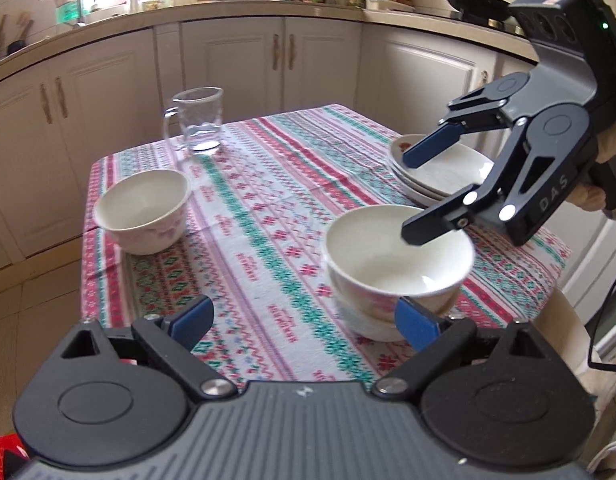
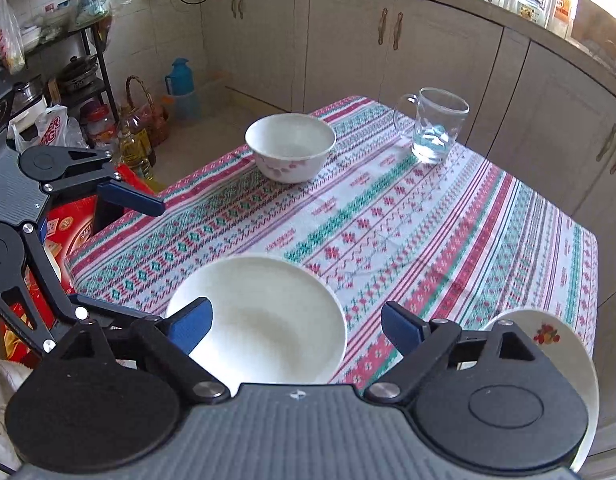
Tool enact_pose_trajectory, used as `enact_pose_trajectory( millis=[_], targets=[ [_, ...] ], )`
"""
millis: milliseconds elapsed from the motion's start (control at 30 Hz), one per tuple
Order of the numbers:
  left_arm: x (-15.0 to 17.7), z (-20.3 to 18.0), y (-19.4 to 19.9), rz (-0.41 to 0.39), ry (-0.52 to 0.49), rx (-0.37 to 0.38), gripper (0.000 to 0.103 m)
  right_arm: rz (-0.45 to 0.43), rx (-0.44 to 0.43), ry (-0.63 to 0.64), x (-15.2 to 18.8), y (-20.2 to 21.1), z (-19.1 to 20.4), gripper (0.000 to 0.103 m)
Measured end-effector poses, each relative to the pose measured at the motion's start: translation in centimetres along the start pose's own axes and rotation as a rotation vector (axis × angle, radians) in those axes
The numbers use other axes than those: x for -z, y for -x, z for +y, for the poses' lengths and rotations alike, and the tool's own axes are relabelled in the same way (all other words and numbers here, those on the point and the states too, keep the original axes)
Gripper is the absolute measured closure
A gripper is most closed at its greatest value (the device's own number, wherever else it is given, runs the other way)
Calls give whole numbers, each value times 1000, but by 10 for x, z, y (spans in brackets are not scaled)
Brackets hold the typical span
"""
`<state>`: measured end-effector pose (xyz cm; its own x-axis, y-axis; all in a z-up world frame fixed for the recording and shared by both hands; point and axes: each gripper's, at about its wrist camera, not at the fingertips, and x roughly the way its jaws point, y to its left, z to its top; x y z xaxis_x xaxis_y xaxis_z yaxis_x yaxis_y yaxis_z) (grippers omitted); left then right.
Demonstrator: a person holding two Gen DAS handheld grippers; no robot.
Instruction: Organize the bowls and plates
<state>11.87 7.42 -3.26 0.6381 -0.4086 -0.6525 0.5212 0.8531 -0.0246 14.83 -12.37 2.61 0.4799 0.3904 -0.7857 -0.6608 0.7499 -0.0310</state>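
Two white floral bowls sit nested (image 1: pixel 395 264) near the table's front right; the top one also shows in the right wrist view (image 2: pixel 268 320). A third bowl (image 1: pixel 144 210) (image 2: pixel 290 146) stands alone at the left. A stack of white plates (image 1: pixel 439 172) (image 2: pixel 547 344) lies at the right edge. My left gripper (image 1: pixel 304 320) is open and empty, its right pad (image 1: pixel 413 326) just in front of the nested bowls. My right gripper (image 1: pixel 415 196) (image 2: pixel 296 328) is open, hovering above the nested bowls.
A glass mug (image 1: pixel 198 120) (image 2: pixel 431 128) stands at the far side of the patterned tablecloth (image 1: pixel 268 208). Kitchen cabinets (image 1: pixel 228 68) and a cluttered counter lie behind. Bottles, a basket and a shelf (image 2: pixel 88 92) stand on the floor left of the table.
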Motion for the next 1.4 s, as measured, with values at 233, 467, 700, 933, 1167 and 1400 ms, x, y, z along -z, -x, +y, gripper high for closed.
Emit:
enact_pose_trajectory(
  millis=[233,467,700,933,1167,1400],
  targets=[
    [6,31,-2,-38,61,-97,6,-25,-11,-3,-38,-9,-2,9],
    [8,54,-14,-39,92,-146,6,-39,-18,20,-62,-29,6,9],
    [4,71,-35,-20,106,-178,6,-36,-47,5,-80,-52,6,7],
    [1,77,-46,-18,91,-188,6,-22,-55,-17,-96,-70,4,6],
    [-3,83,-54,-29,82,-198,6,10,-38,-16,-111,-86,-2,6],
    [-8,89,-63,-44,64,-213,6,43,-21,-69,-127,-103,-15,6]
  ],
)
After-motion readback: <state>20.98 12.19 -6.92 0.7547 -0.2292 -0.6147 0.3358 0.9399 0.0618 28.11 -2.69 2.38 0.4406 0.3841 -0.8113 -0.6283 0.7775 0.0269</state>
